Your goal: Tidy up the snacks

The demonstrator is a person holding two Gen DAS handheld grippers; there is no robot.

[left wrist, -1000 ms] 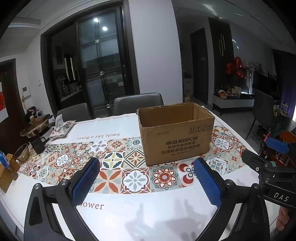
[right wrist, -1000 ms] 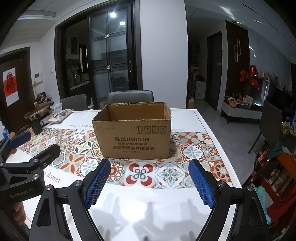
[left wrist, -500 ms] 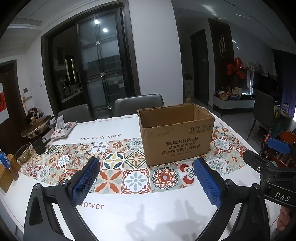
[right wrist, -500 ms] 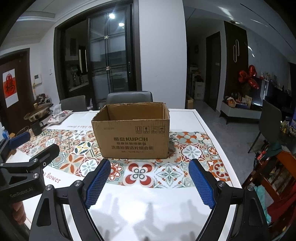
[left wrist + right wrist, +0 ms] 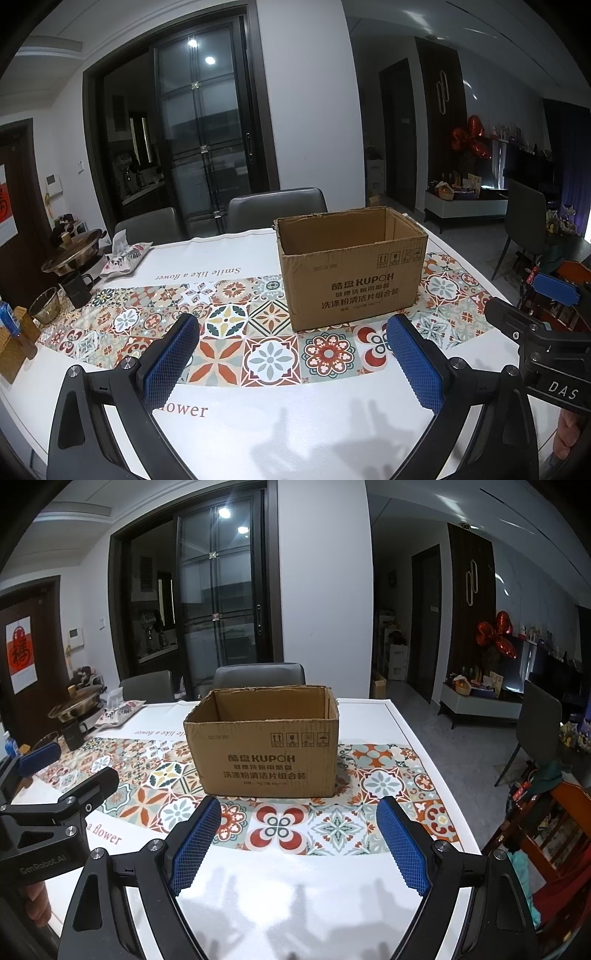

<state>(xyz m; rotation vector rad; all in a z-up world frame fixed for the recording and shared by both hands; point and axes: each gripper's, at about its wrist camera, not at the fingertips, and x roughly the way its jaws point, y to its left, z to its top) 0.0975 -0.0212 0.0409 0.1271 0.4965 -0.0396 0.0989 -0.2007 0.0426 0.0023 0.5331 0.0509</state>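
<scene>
Snack pack (image 5: 125,255), a flat floral-printed pouch, lies at the far left end of the table (image 5: 303,417), beside a metal hot pot (image 5: 72,251) and a black mug (image 5: 75,290); in the right wrist view the same pouch (image 5: 119,712) sits well left of the box. Open-topped, a cardboard box (image 5: 351,273) printed KUPOH stands upright on the patterned tile runner (image 5: 229,325), ahead of both tools, with bare white tabletop between it and them. The table's near edge and its right edge, seen from the right wrist, drop off toward a wooden chair (image 5: 561,834) close by.

Spread wide with nothing between its blue pads, the left gripper (image 5: 293,354) hangs above the near tabletop; the box is ahead and a little right of it, the pouch far off to its left. Likewise wide apart and empty, the right gripper (image 5: 297,840) faces the box (image 5: 264,742) almost squarely.

Only the box's upper inner walls show; its floor is hidden by the front wall. A glass bowl (image 5: 45,305) and a small blue object at the left rim are distorted and partly cut off.
</scene>
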